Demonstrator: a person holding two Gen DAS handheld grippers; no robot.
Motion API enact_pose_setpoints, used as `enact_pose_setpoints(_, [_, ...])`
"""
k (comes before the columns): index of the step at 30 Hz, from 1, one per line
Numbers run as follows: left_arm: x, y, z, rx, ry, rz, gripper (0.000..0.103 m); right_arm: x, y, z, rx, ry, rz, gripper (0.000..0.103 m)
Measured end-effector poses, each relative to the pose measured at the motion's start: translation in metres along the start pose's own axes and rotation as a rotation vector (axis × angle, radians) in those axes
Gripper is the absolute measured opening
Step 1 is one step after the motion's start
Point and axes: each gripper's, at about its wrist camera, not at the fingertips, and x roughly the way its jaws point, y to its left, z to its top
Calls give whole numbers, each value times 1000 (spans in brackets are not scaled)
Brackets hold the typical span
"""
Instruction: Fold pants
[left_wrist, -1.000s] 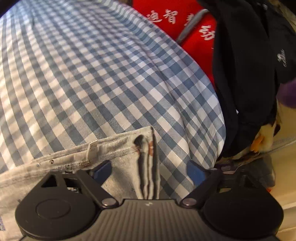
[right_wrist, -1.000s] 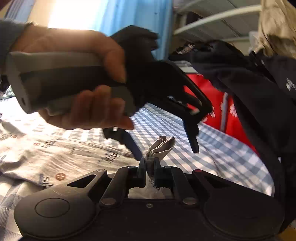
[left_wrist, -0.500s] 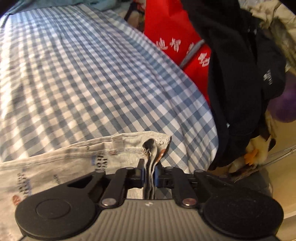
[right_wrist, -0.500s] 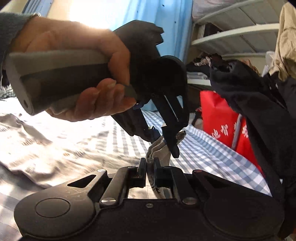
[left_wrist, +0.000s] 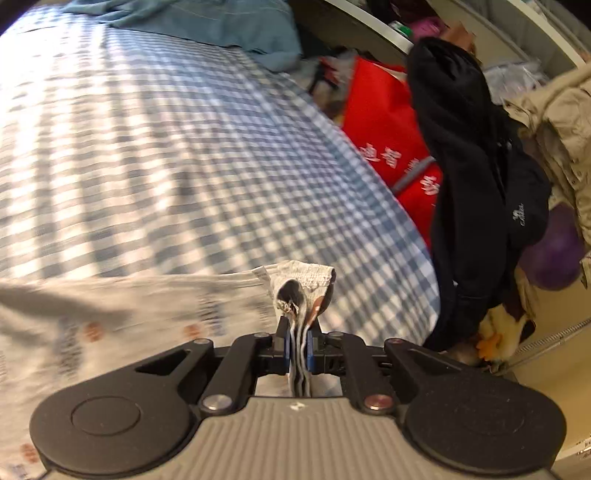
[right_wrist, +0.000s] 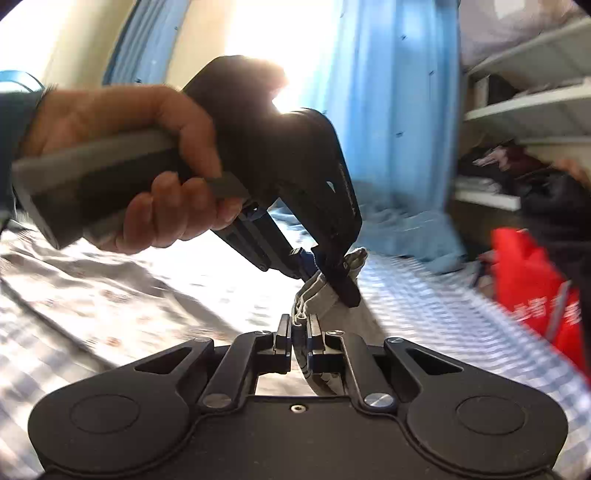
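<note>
Light grey printed pants (left_wrist: 155, 310) lie across a blue-and-white checked bed sheet (left_wrist: 166, 147). My left gripper (left_wrist: 297, 345) is shut on a bunched edge of the pants, whose folded layers stick up between the blue pads. In the right wrist view my right gripper (right_wrist: 298, 339) is shut on another bunch of the same pants (right_wrist: 325, 299). Just beyond it a person's hand (right_wrist: 122, 162) holds the left gripper (right_wrist: 328, 269), clamped on the cloth a short way further along. Both held edges hang lifted off the bed.
A red bag (left_wrist: 391, 133) with white characters stands beside the bed. A black garment (left_wrist: 476, 177) hangs to its right, with a beige coat (left_wrist: 554, 122) and a purple ball (left_wrist: 554, 258) beyond. Teal bedding (left_wrist: 207, 22) lies at the far end. Blue curtains (right_wrist: 388, 110) and shelves (right_wrist: 528, 110) stand behind.
My left gripper went from open around the pants edge to shut on it, then lifted and carried it across the bed. The right gripper, holding its bunch throughout, rose alongside.
</note>
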Motion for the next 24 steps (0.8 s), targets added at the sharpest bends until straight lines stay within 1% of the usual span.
enact_pose_setpoints(2, [-8,18,-3,-11,-11,17,8,6,12,3,2,18,37,7])
enact_pose_setpoints(6, [-14,60,-17,-66,-26,24,8,23,41,3,-16,62,87,7])
enact_pose_setpoints(11, [-8,104,-35,-112,-27,26,8,47,72,-9,-31,138,117,7])
enact_pose_setpoints(13, [-3,121,-43,-111,-27,40,8,58,83,-16,-30,174,122,7])
enact_pose_setpoints(15, [3,131,-49,-103,-30,51,8,66,92,-24,-24,200,118,7])
enact_pose_setpoints(17, [8,141,-55,-113,-34,39,8,72,96,-30,-15,216,111,7])
enact_pose_setpoints(20, [9,148,-59,-117,-55,12,8,75,103,-37,-24,211,92,8])
enact_pose_setpoints(24, [8,150,-62,-102,-64,13,8,75,107,-42,-30,201,81,8])
